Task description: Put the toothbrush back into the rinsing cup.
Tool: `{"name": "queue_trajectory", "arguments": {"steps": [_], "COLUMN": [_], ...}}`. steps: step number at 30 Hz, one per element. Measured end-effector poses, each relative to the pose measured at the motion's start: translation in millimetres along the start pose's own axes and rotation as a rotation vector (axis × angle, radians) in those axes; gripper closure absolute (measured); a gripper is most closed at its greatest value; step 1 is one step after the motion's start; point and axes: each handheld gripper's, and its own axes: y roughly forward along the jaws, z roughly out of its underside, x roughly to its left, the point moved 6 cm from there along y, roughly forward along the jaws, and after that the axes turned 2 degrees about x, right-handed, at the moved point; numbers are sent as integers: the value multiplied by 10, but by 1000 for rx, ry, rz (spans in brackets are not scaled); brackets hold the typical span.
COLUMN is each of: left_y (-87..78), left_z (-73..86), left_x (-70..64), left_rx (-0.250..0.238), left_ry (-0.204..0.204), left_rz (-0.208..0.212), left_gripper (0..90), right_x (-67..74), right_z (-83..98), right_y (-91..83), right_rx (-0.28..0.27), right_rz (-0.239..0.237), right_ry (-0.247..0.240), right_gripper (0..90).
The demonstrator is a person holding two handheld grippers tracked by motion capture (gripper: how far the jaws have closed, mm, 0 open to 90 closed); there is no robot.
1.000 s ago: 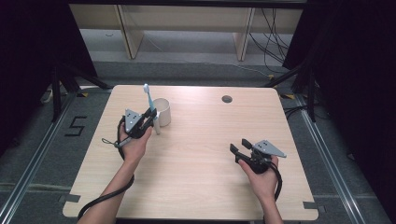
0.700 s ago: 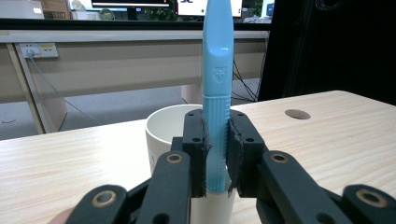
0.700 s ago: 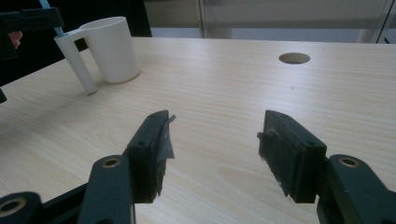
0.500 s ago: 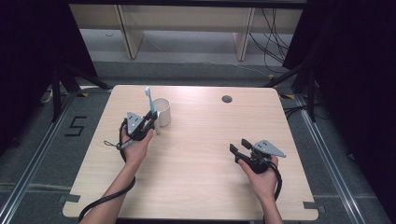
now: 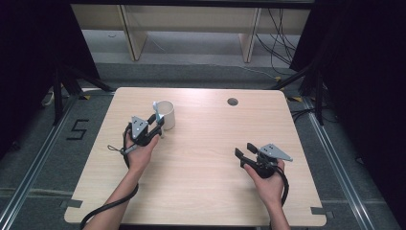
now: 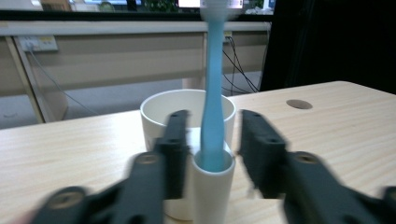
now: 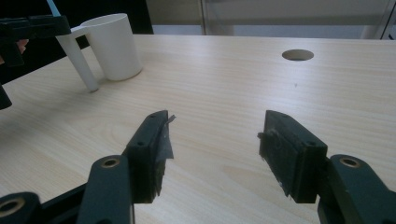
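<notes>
At the bottom of the left gripper view, the left gripper (image 6: 212, 149) has just been opening its jaws, and they now stand apart on either side of the blue toothbrush (image 6: 214, 93) without pressing it. The brush stands upright in the narrow white holder tube (image 6: 212, 186) joined to the white cup (image 6: 187, 112) at centre frame. A careless pull-back could clip the handle and tip the cup (it looks light), while the right gripper (image 5: 247, 154), lower right in the high view, waits with jaws apart and empty.
</notes>
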Motion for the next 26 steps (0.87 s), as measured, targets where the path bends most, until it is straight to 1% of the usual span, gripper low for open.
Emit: {"name": "queue_trajectory", "arguments": {"steps": [1, 2, 4, 6, 7, 8, 9, 10, 11, 12, 13, 14, 16, 17, 18, 19, 20, 21, 22, 23, 24, 25, 26], "left_y": [-5, -13, -41, -79, -104, -133, -172, -198, -233, -271, -311, -351, -441, -499, -534, -588, -621, -662, -705, -754, -801, -842, -892], "left_z": [5, 13, 31, 51, 63, 73, 81, 89, 98, 108, 120, 134, 163, 184, 198, 226, 245, 271, 299, 329, 355, 376, 398], "left_x": [-2, -5, -3, 11, 18, 30, 45, 50, 63, 74, 83, 97, 129, 153, 165, 182, 191, 200, 210, 223, 237, 245, 259], "left_rx": [3, 11, 20, 30, 39, 45, 47, 51, 58, 65, 73, 80, 92, 101, 105, 115, 122, 126, 128, 137, 141, 135, 138], "left_ry": [-5, -13, -14, -14, -13, -8, -5, -9, -4, 0, 0, 0, -3, -2, -3, 1, 4, 5, 8, 11, 8, -3, -3], "left_rz": [3, 9, 7, 13, 16, 18, 23, 26, 31, 37, 40, 43, 46, 48, 51, 57, 62, 68, 74, 72, 73, 73, 73], "left_gripper": [487, 452, 382, 331, 315, 302, 298, 296, 294, 291, 291, 292, 292, 292, 293, 293, 293, 293, 293, 292, 290, 289, 288], "right_x": [-5, 1, 42, 42, 19, 19, -10, 7, -17, -23, -25, -13, -21, -6, -16, -22, -11, -20, -35, -48, -7, -12, -39], "right_z": [3, 5, 14, 18, 12, 15, 9, 13, 6, 7, 9, 11, 24, 30, 38, 43, 50, 51, 57, 69, 80, 89, 90], "right_y": [3, -5, -8, -7, 0, -11, -11, -15, -2, 4, 4, -6, -14, -6, -11, 7, -3, 4, -5, 4, 1, 3, 7], "right_rx": [1, 5, 8, 7, -1, 8, 2, 6, -9, -9, -8, -6, 8, 10, 19, 10, 16, 8, 19, 21, 25, 25, 22], "right_rz": [4, -3, -19, -16, -18, -13, -8, -9, -9, 1, 1, -11, 1, -14, -4, -12, -13, -10, 2, 17, -9, -8, -3], "right_ry": [-5, 0, 51, 56, 30, 33, -1, 27, 0, 3, 2, 13, 9, 27, 15, 8, 30, 29, 9, 0, 47, 47, 14], "right_gripper": [426, 426, 425, 425, 425, 425, 424, 424, 424, 424, 423, 423, 422, 422, 421, 419, 418, 417, 415, 414, 414, 412, 410]}}
